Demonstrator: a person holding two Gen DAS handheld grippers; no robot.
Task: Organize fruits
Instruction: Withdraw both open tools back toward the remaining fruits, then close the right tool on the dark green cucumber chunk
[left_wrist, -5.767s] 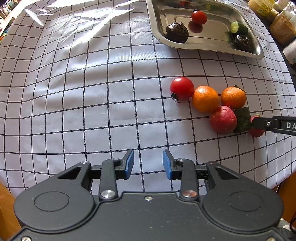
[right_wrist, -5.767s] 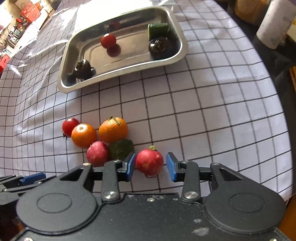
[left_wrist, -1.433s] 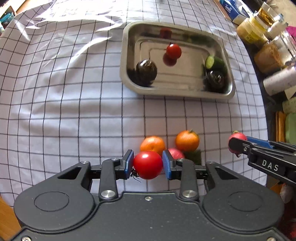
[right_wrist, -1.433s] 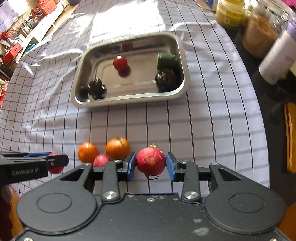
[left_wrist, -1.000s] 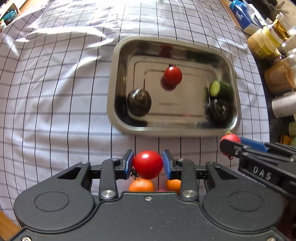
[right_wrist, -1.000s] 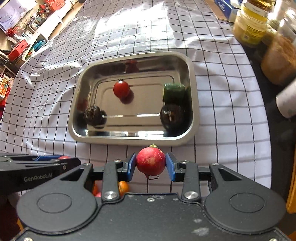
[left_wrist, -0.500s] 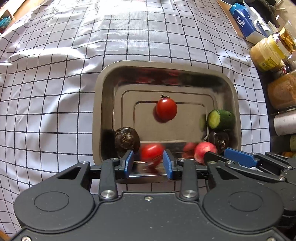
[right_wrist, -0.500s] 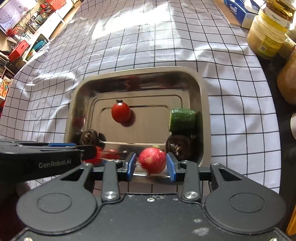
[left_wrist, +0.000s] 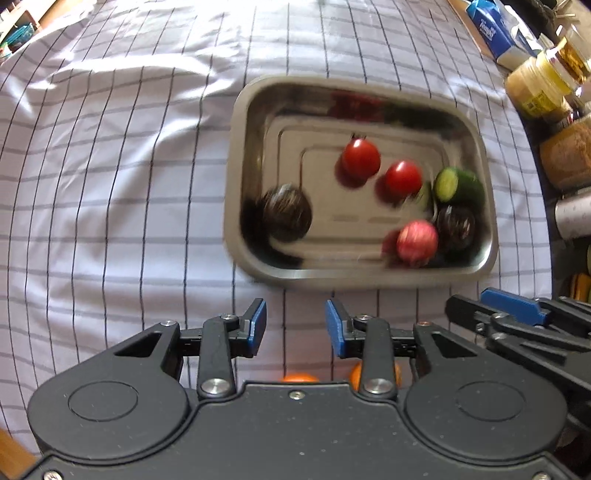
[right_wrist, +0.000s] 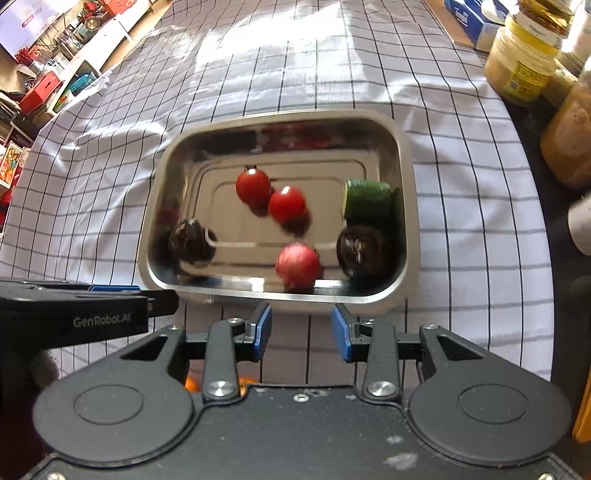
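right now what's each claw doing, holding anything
Left claw: open, holding nothing.
Right claw: open, holding nothing.

Red tomatoes in a silver tray, black-checked white cloth.

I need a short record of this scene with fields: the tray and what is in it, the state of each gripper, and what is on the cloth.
tray: metal tray on checked cloth
in tray: two red tomatoes, pink-red fruit, cucumber piece, two dark fruits
left gripper: open, empty
right gripper: open, empty
on cloth: oranges, mostly hidden
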